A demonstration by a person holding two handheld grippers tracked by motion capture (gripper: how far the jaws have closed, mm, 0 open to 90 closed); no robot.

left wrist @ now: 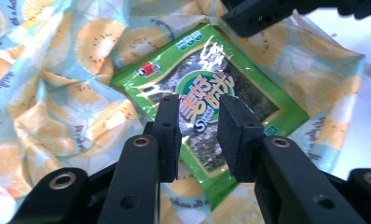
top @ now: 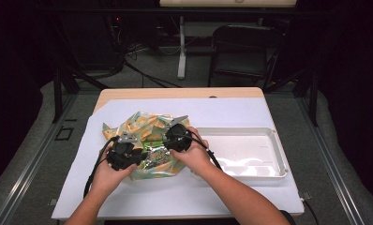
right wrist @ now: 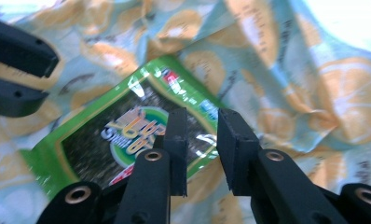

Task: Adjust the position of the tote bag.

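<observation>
seaweed packet (left wrist: 207, 107) corner behind left tool (left wrist: 200, 135)

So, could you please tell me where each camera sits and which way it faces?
High view: above the person's side, facing forward and down at the table; forearms and both grippers show.
Left gripper view: rides the left gripper, facing the green packet.
Right gripper view: rides the right gripper, facing that packet.
Shared: packet on citrus-print cloth.
</observation>
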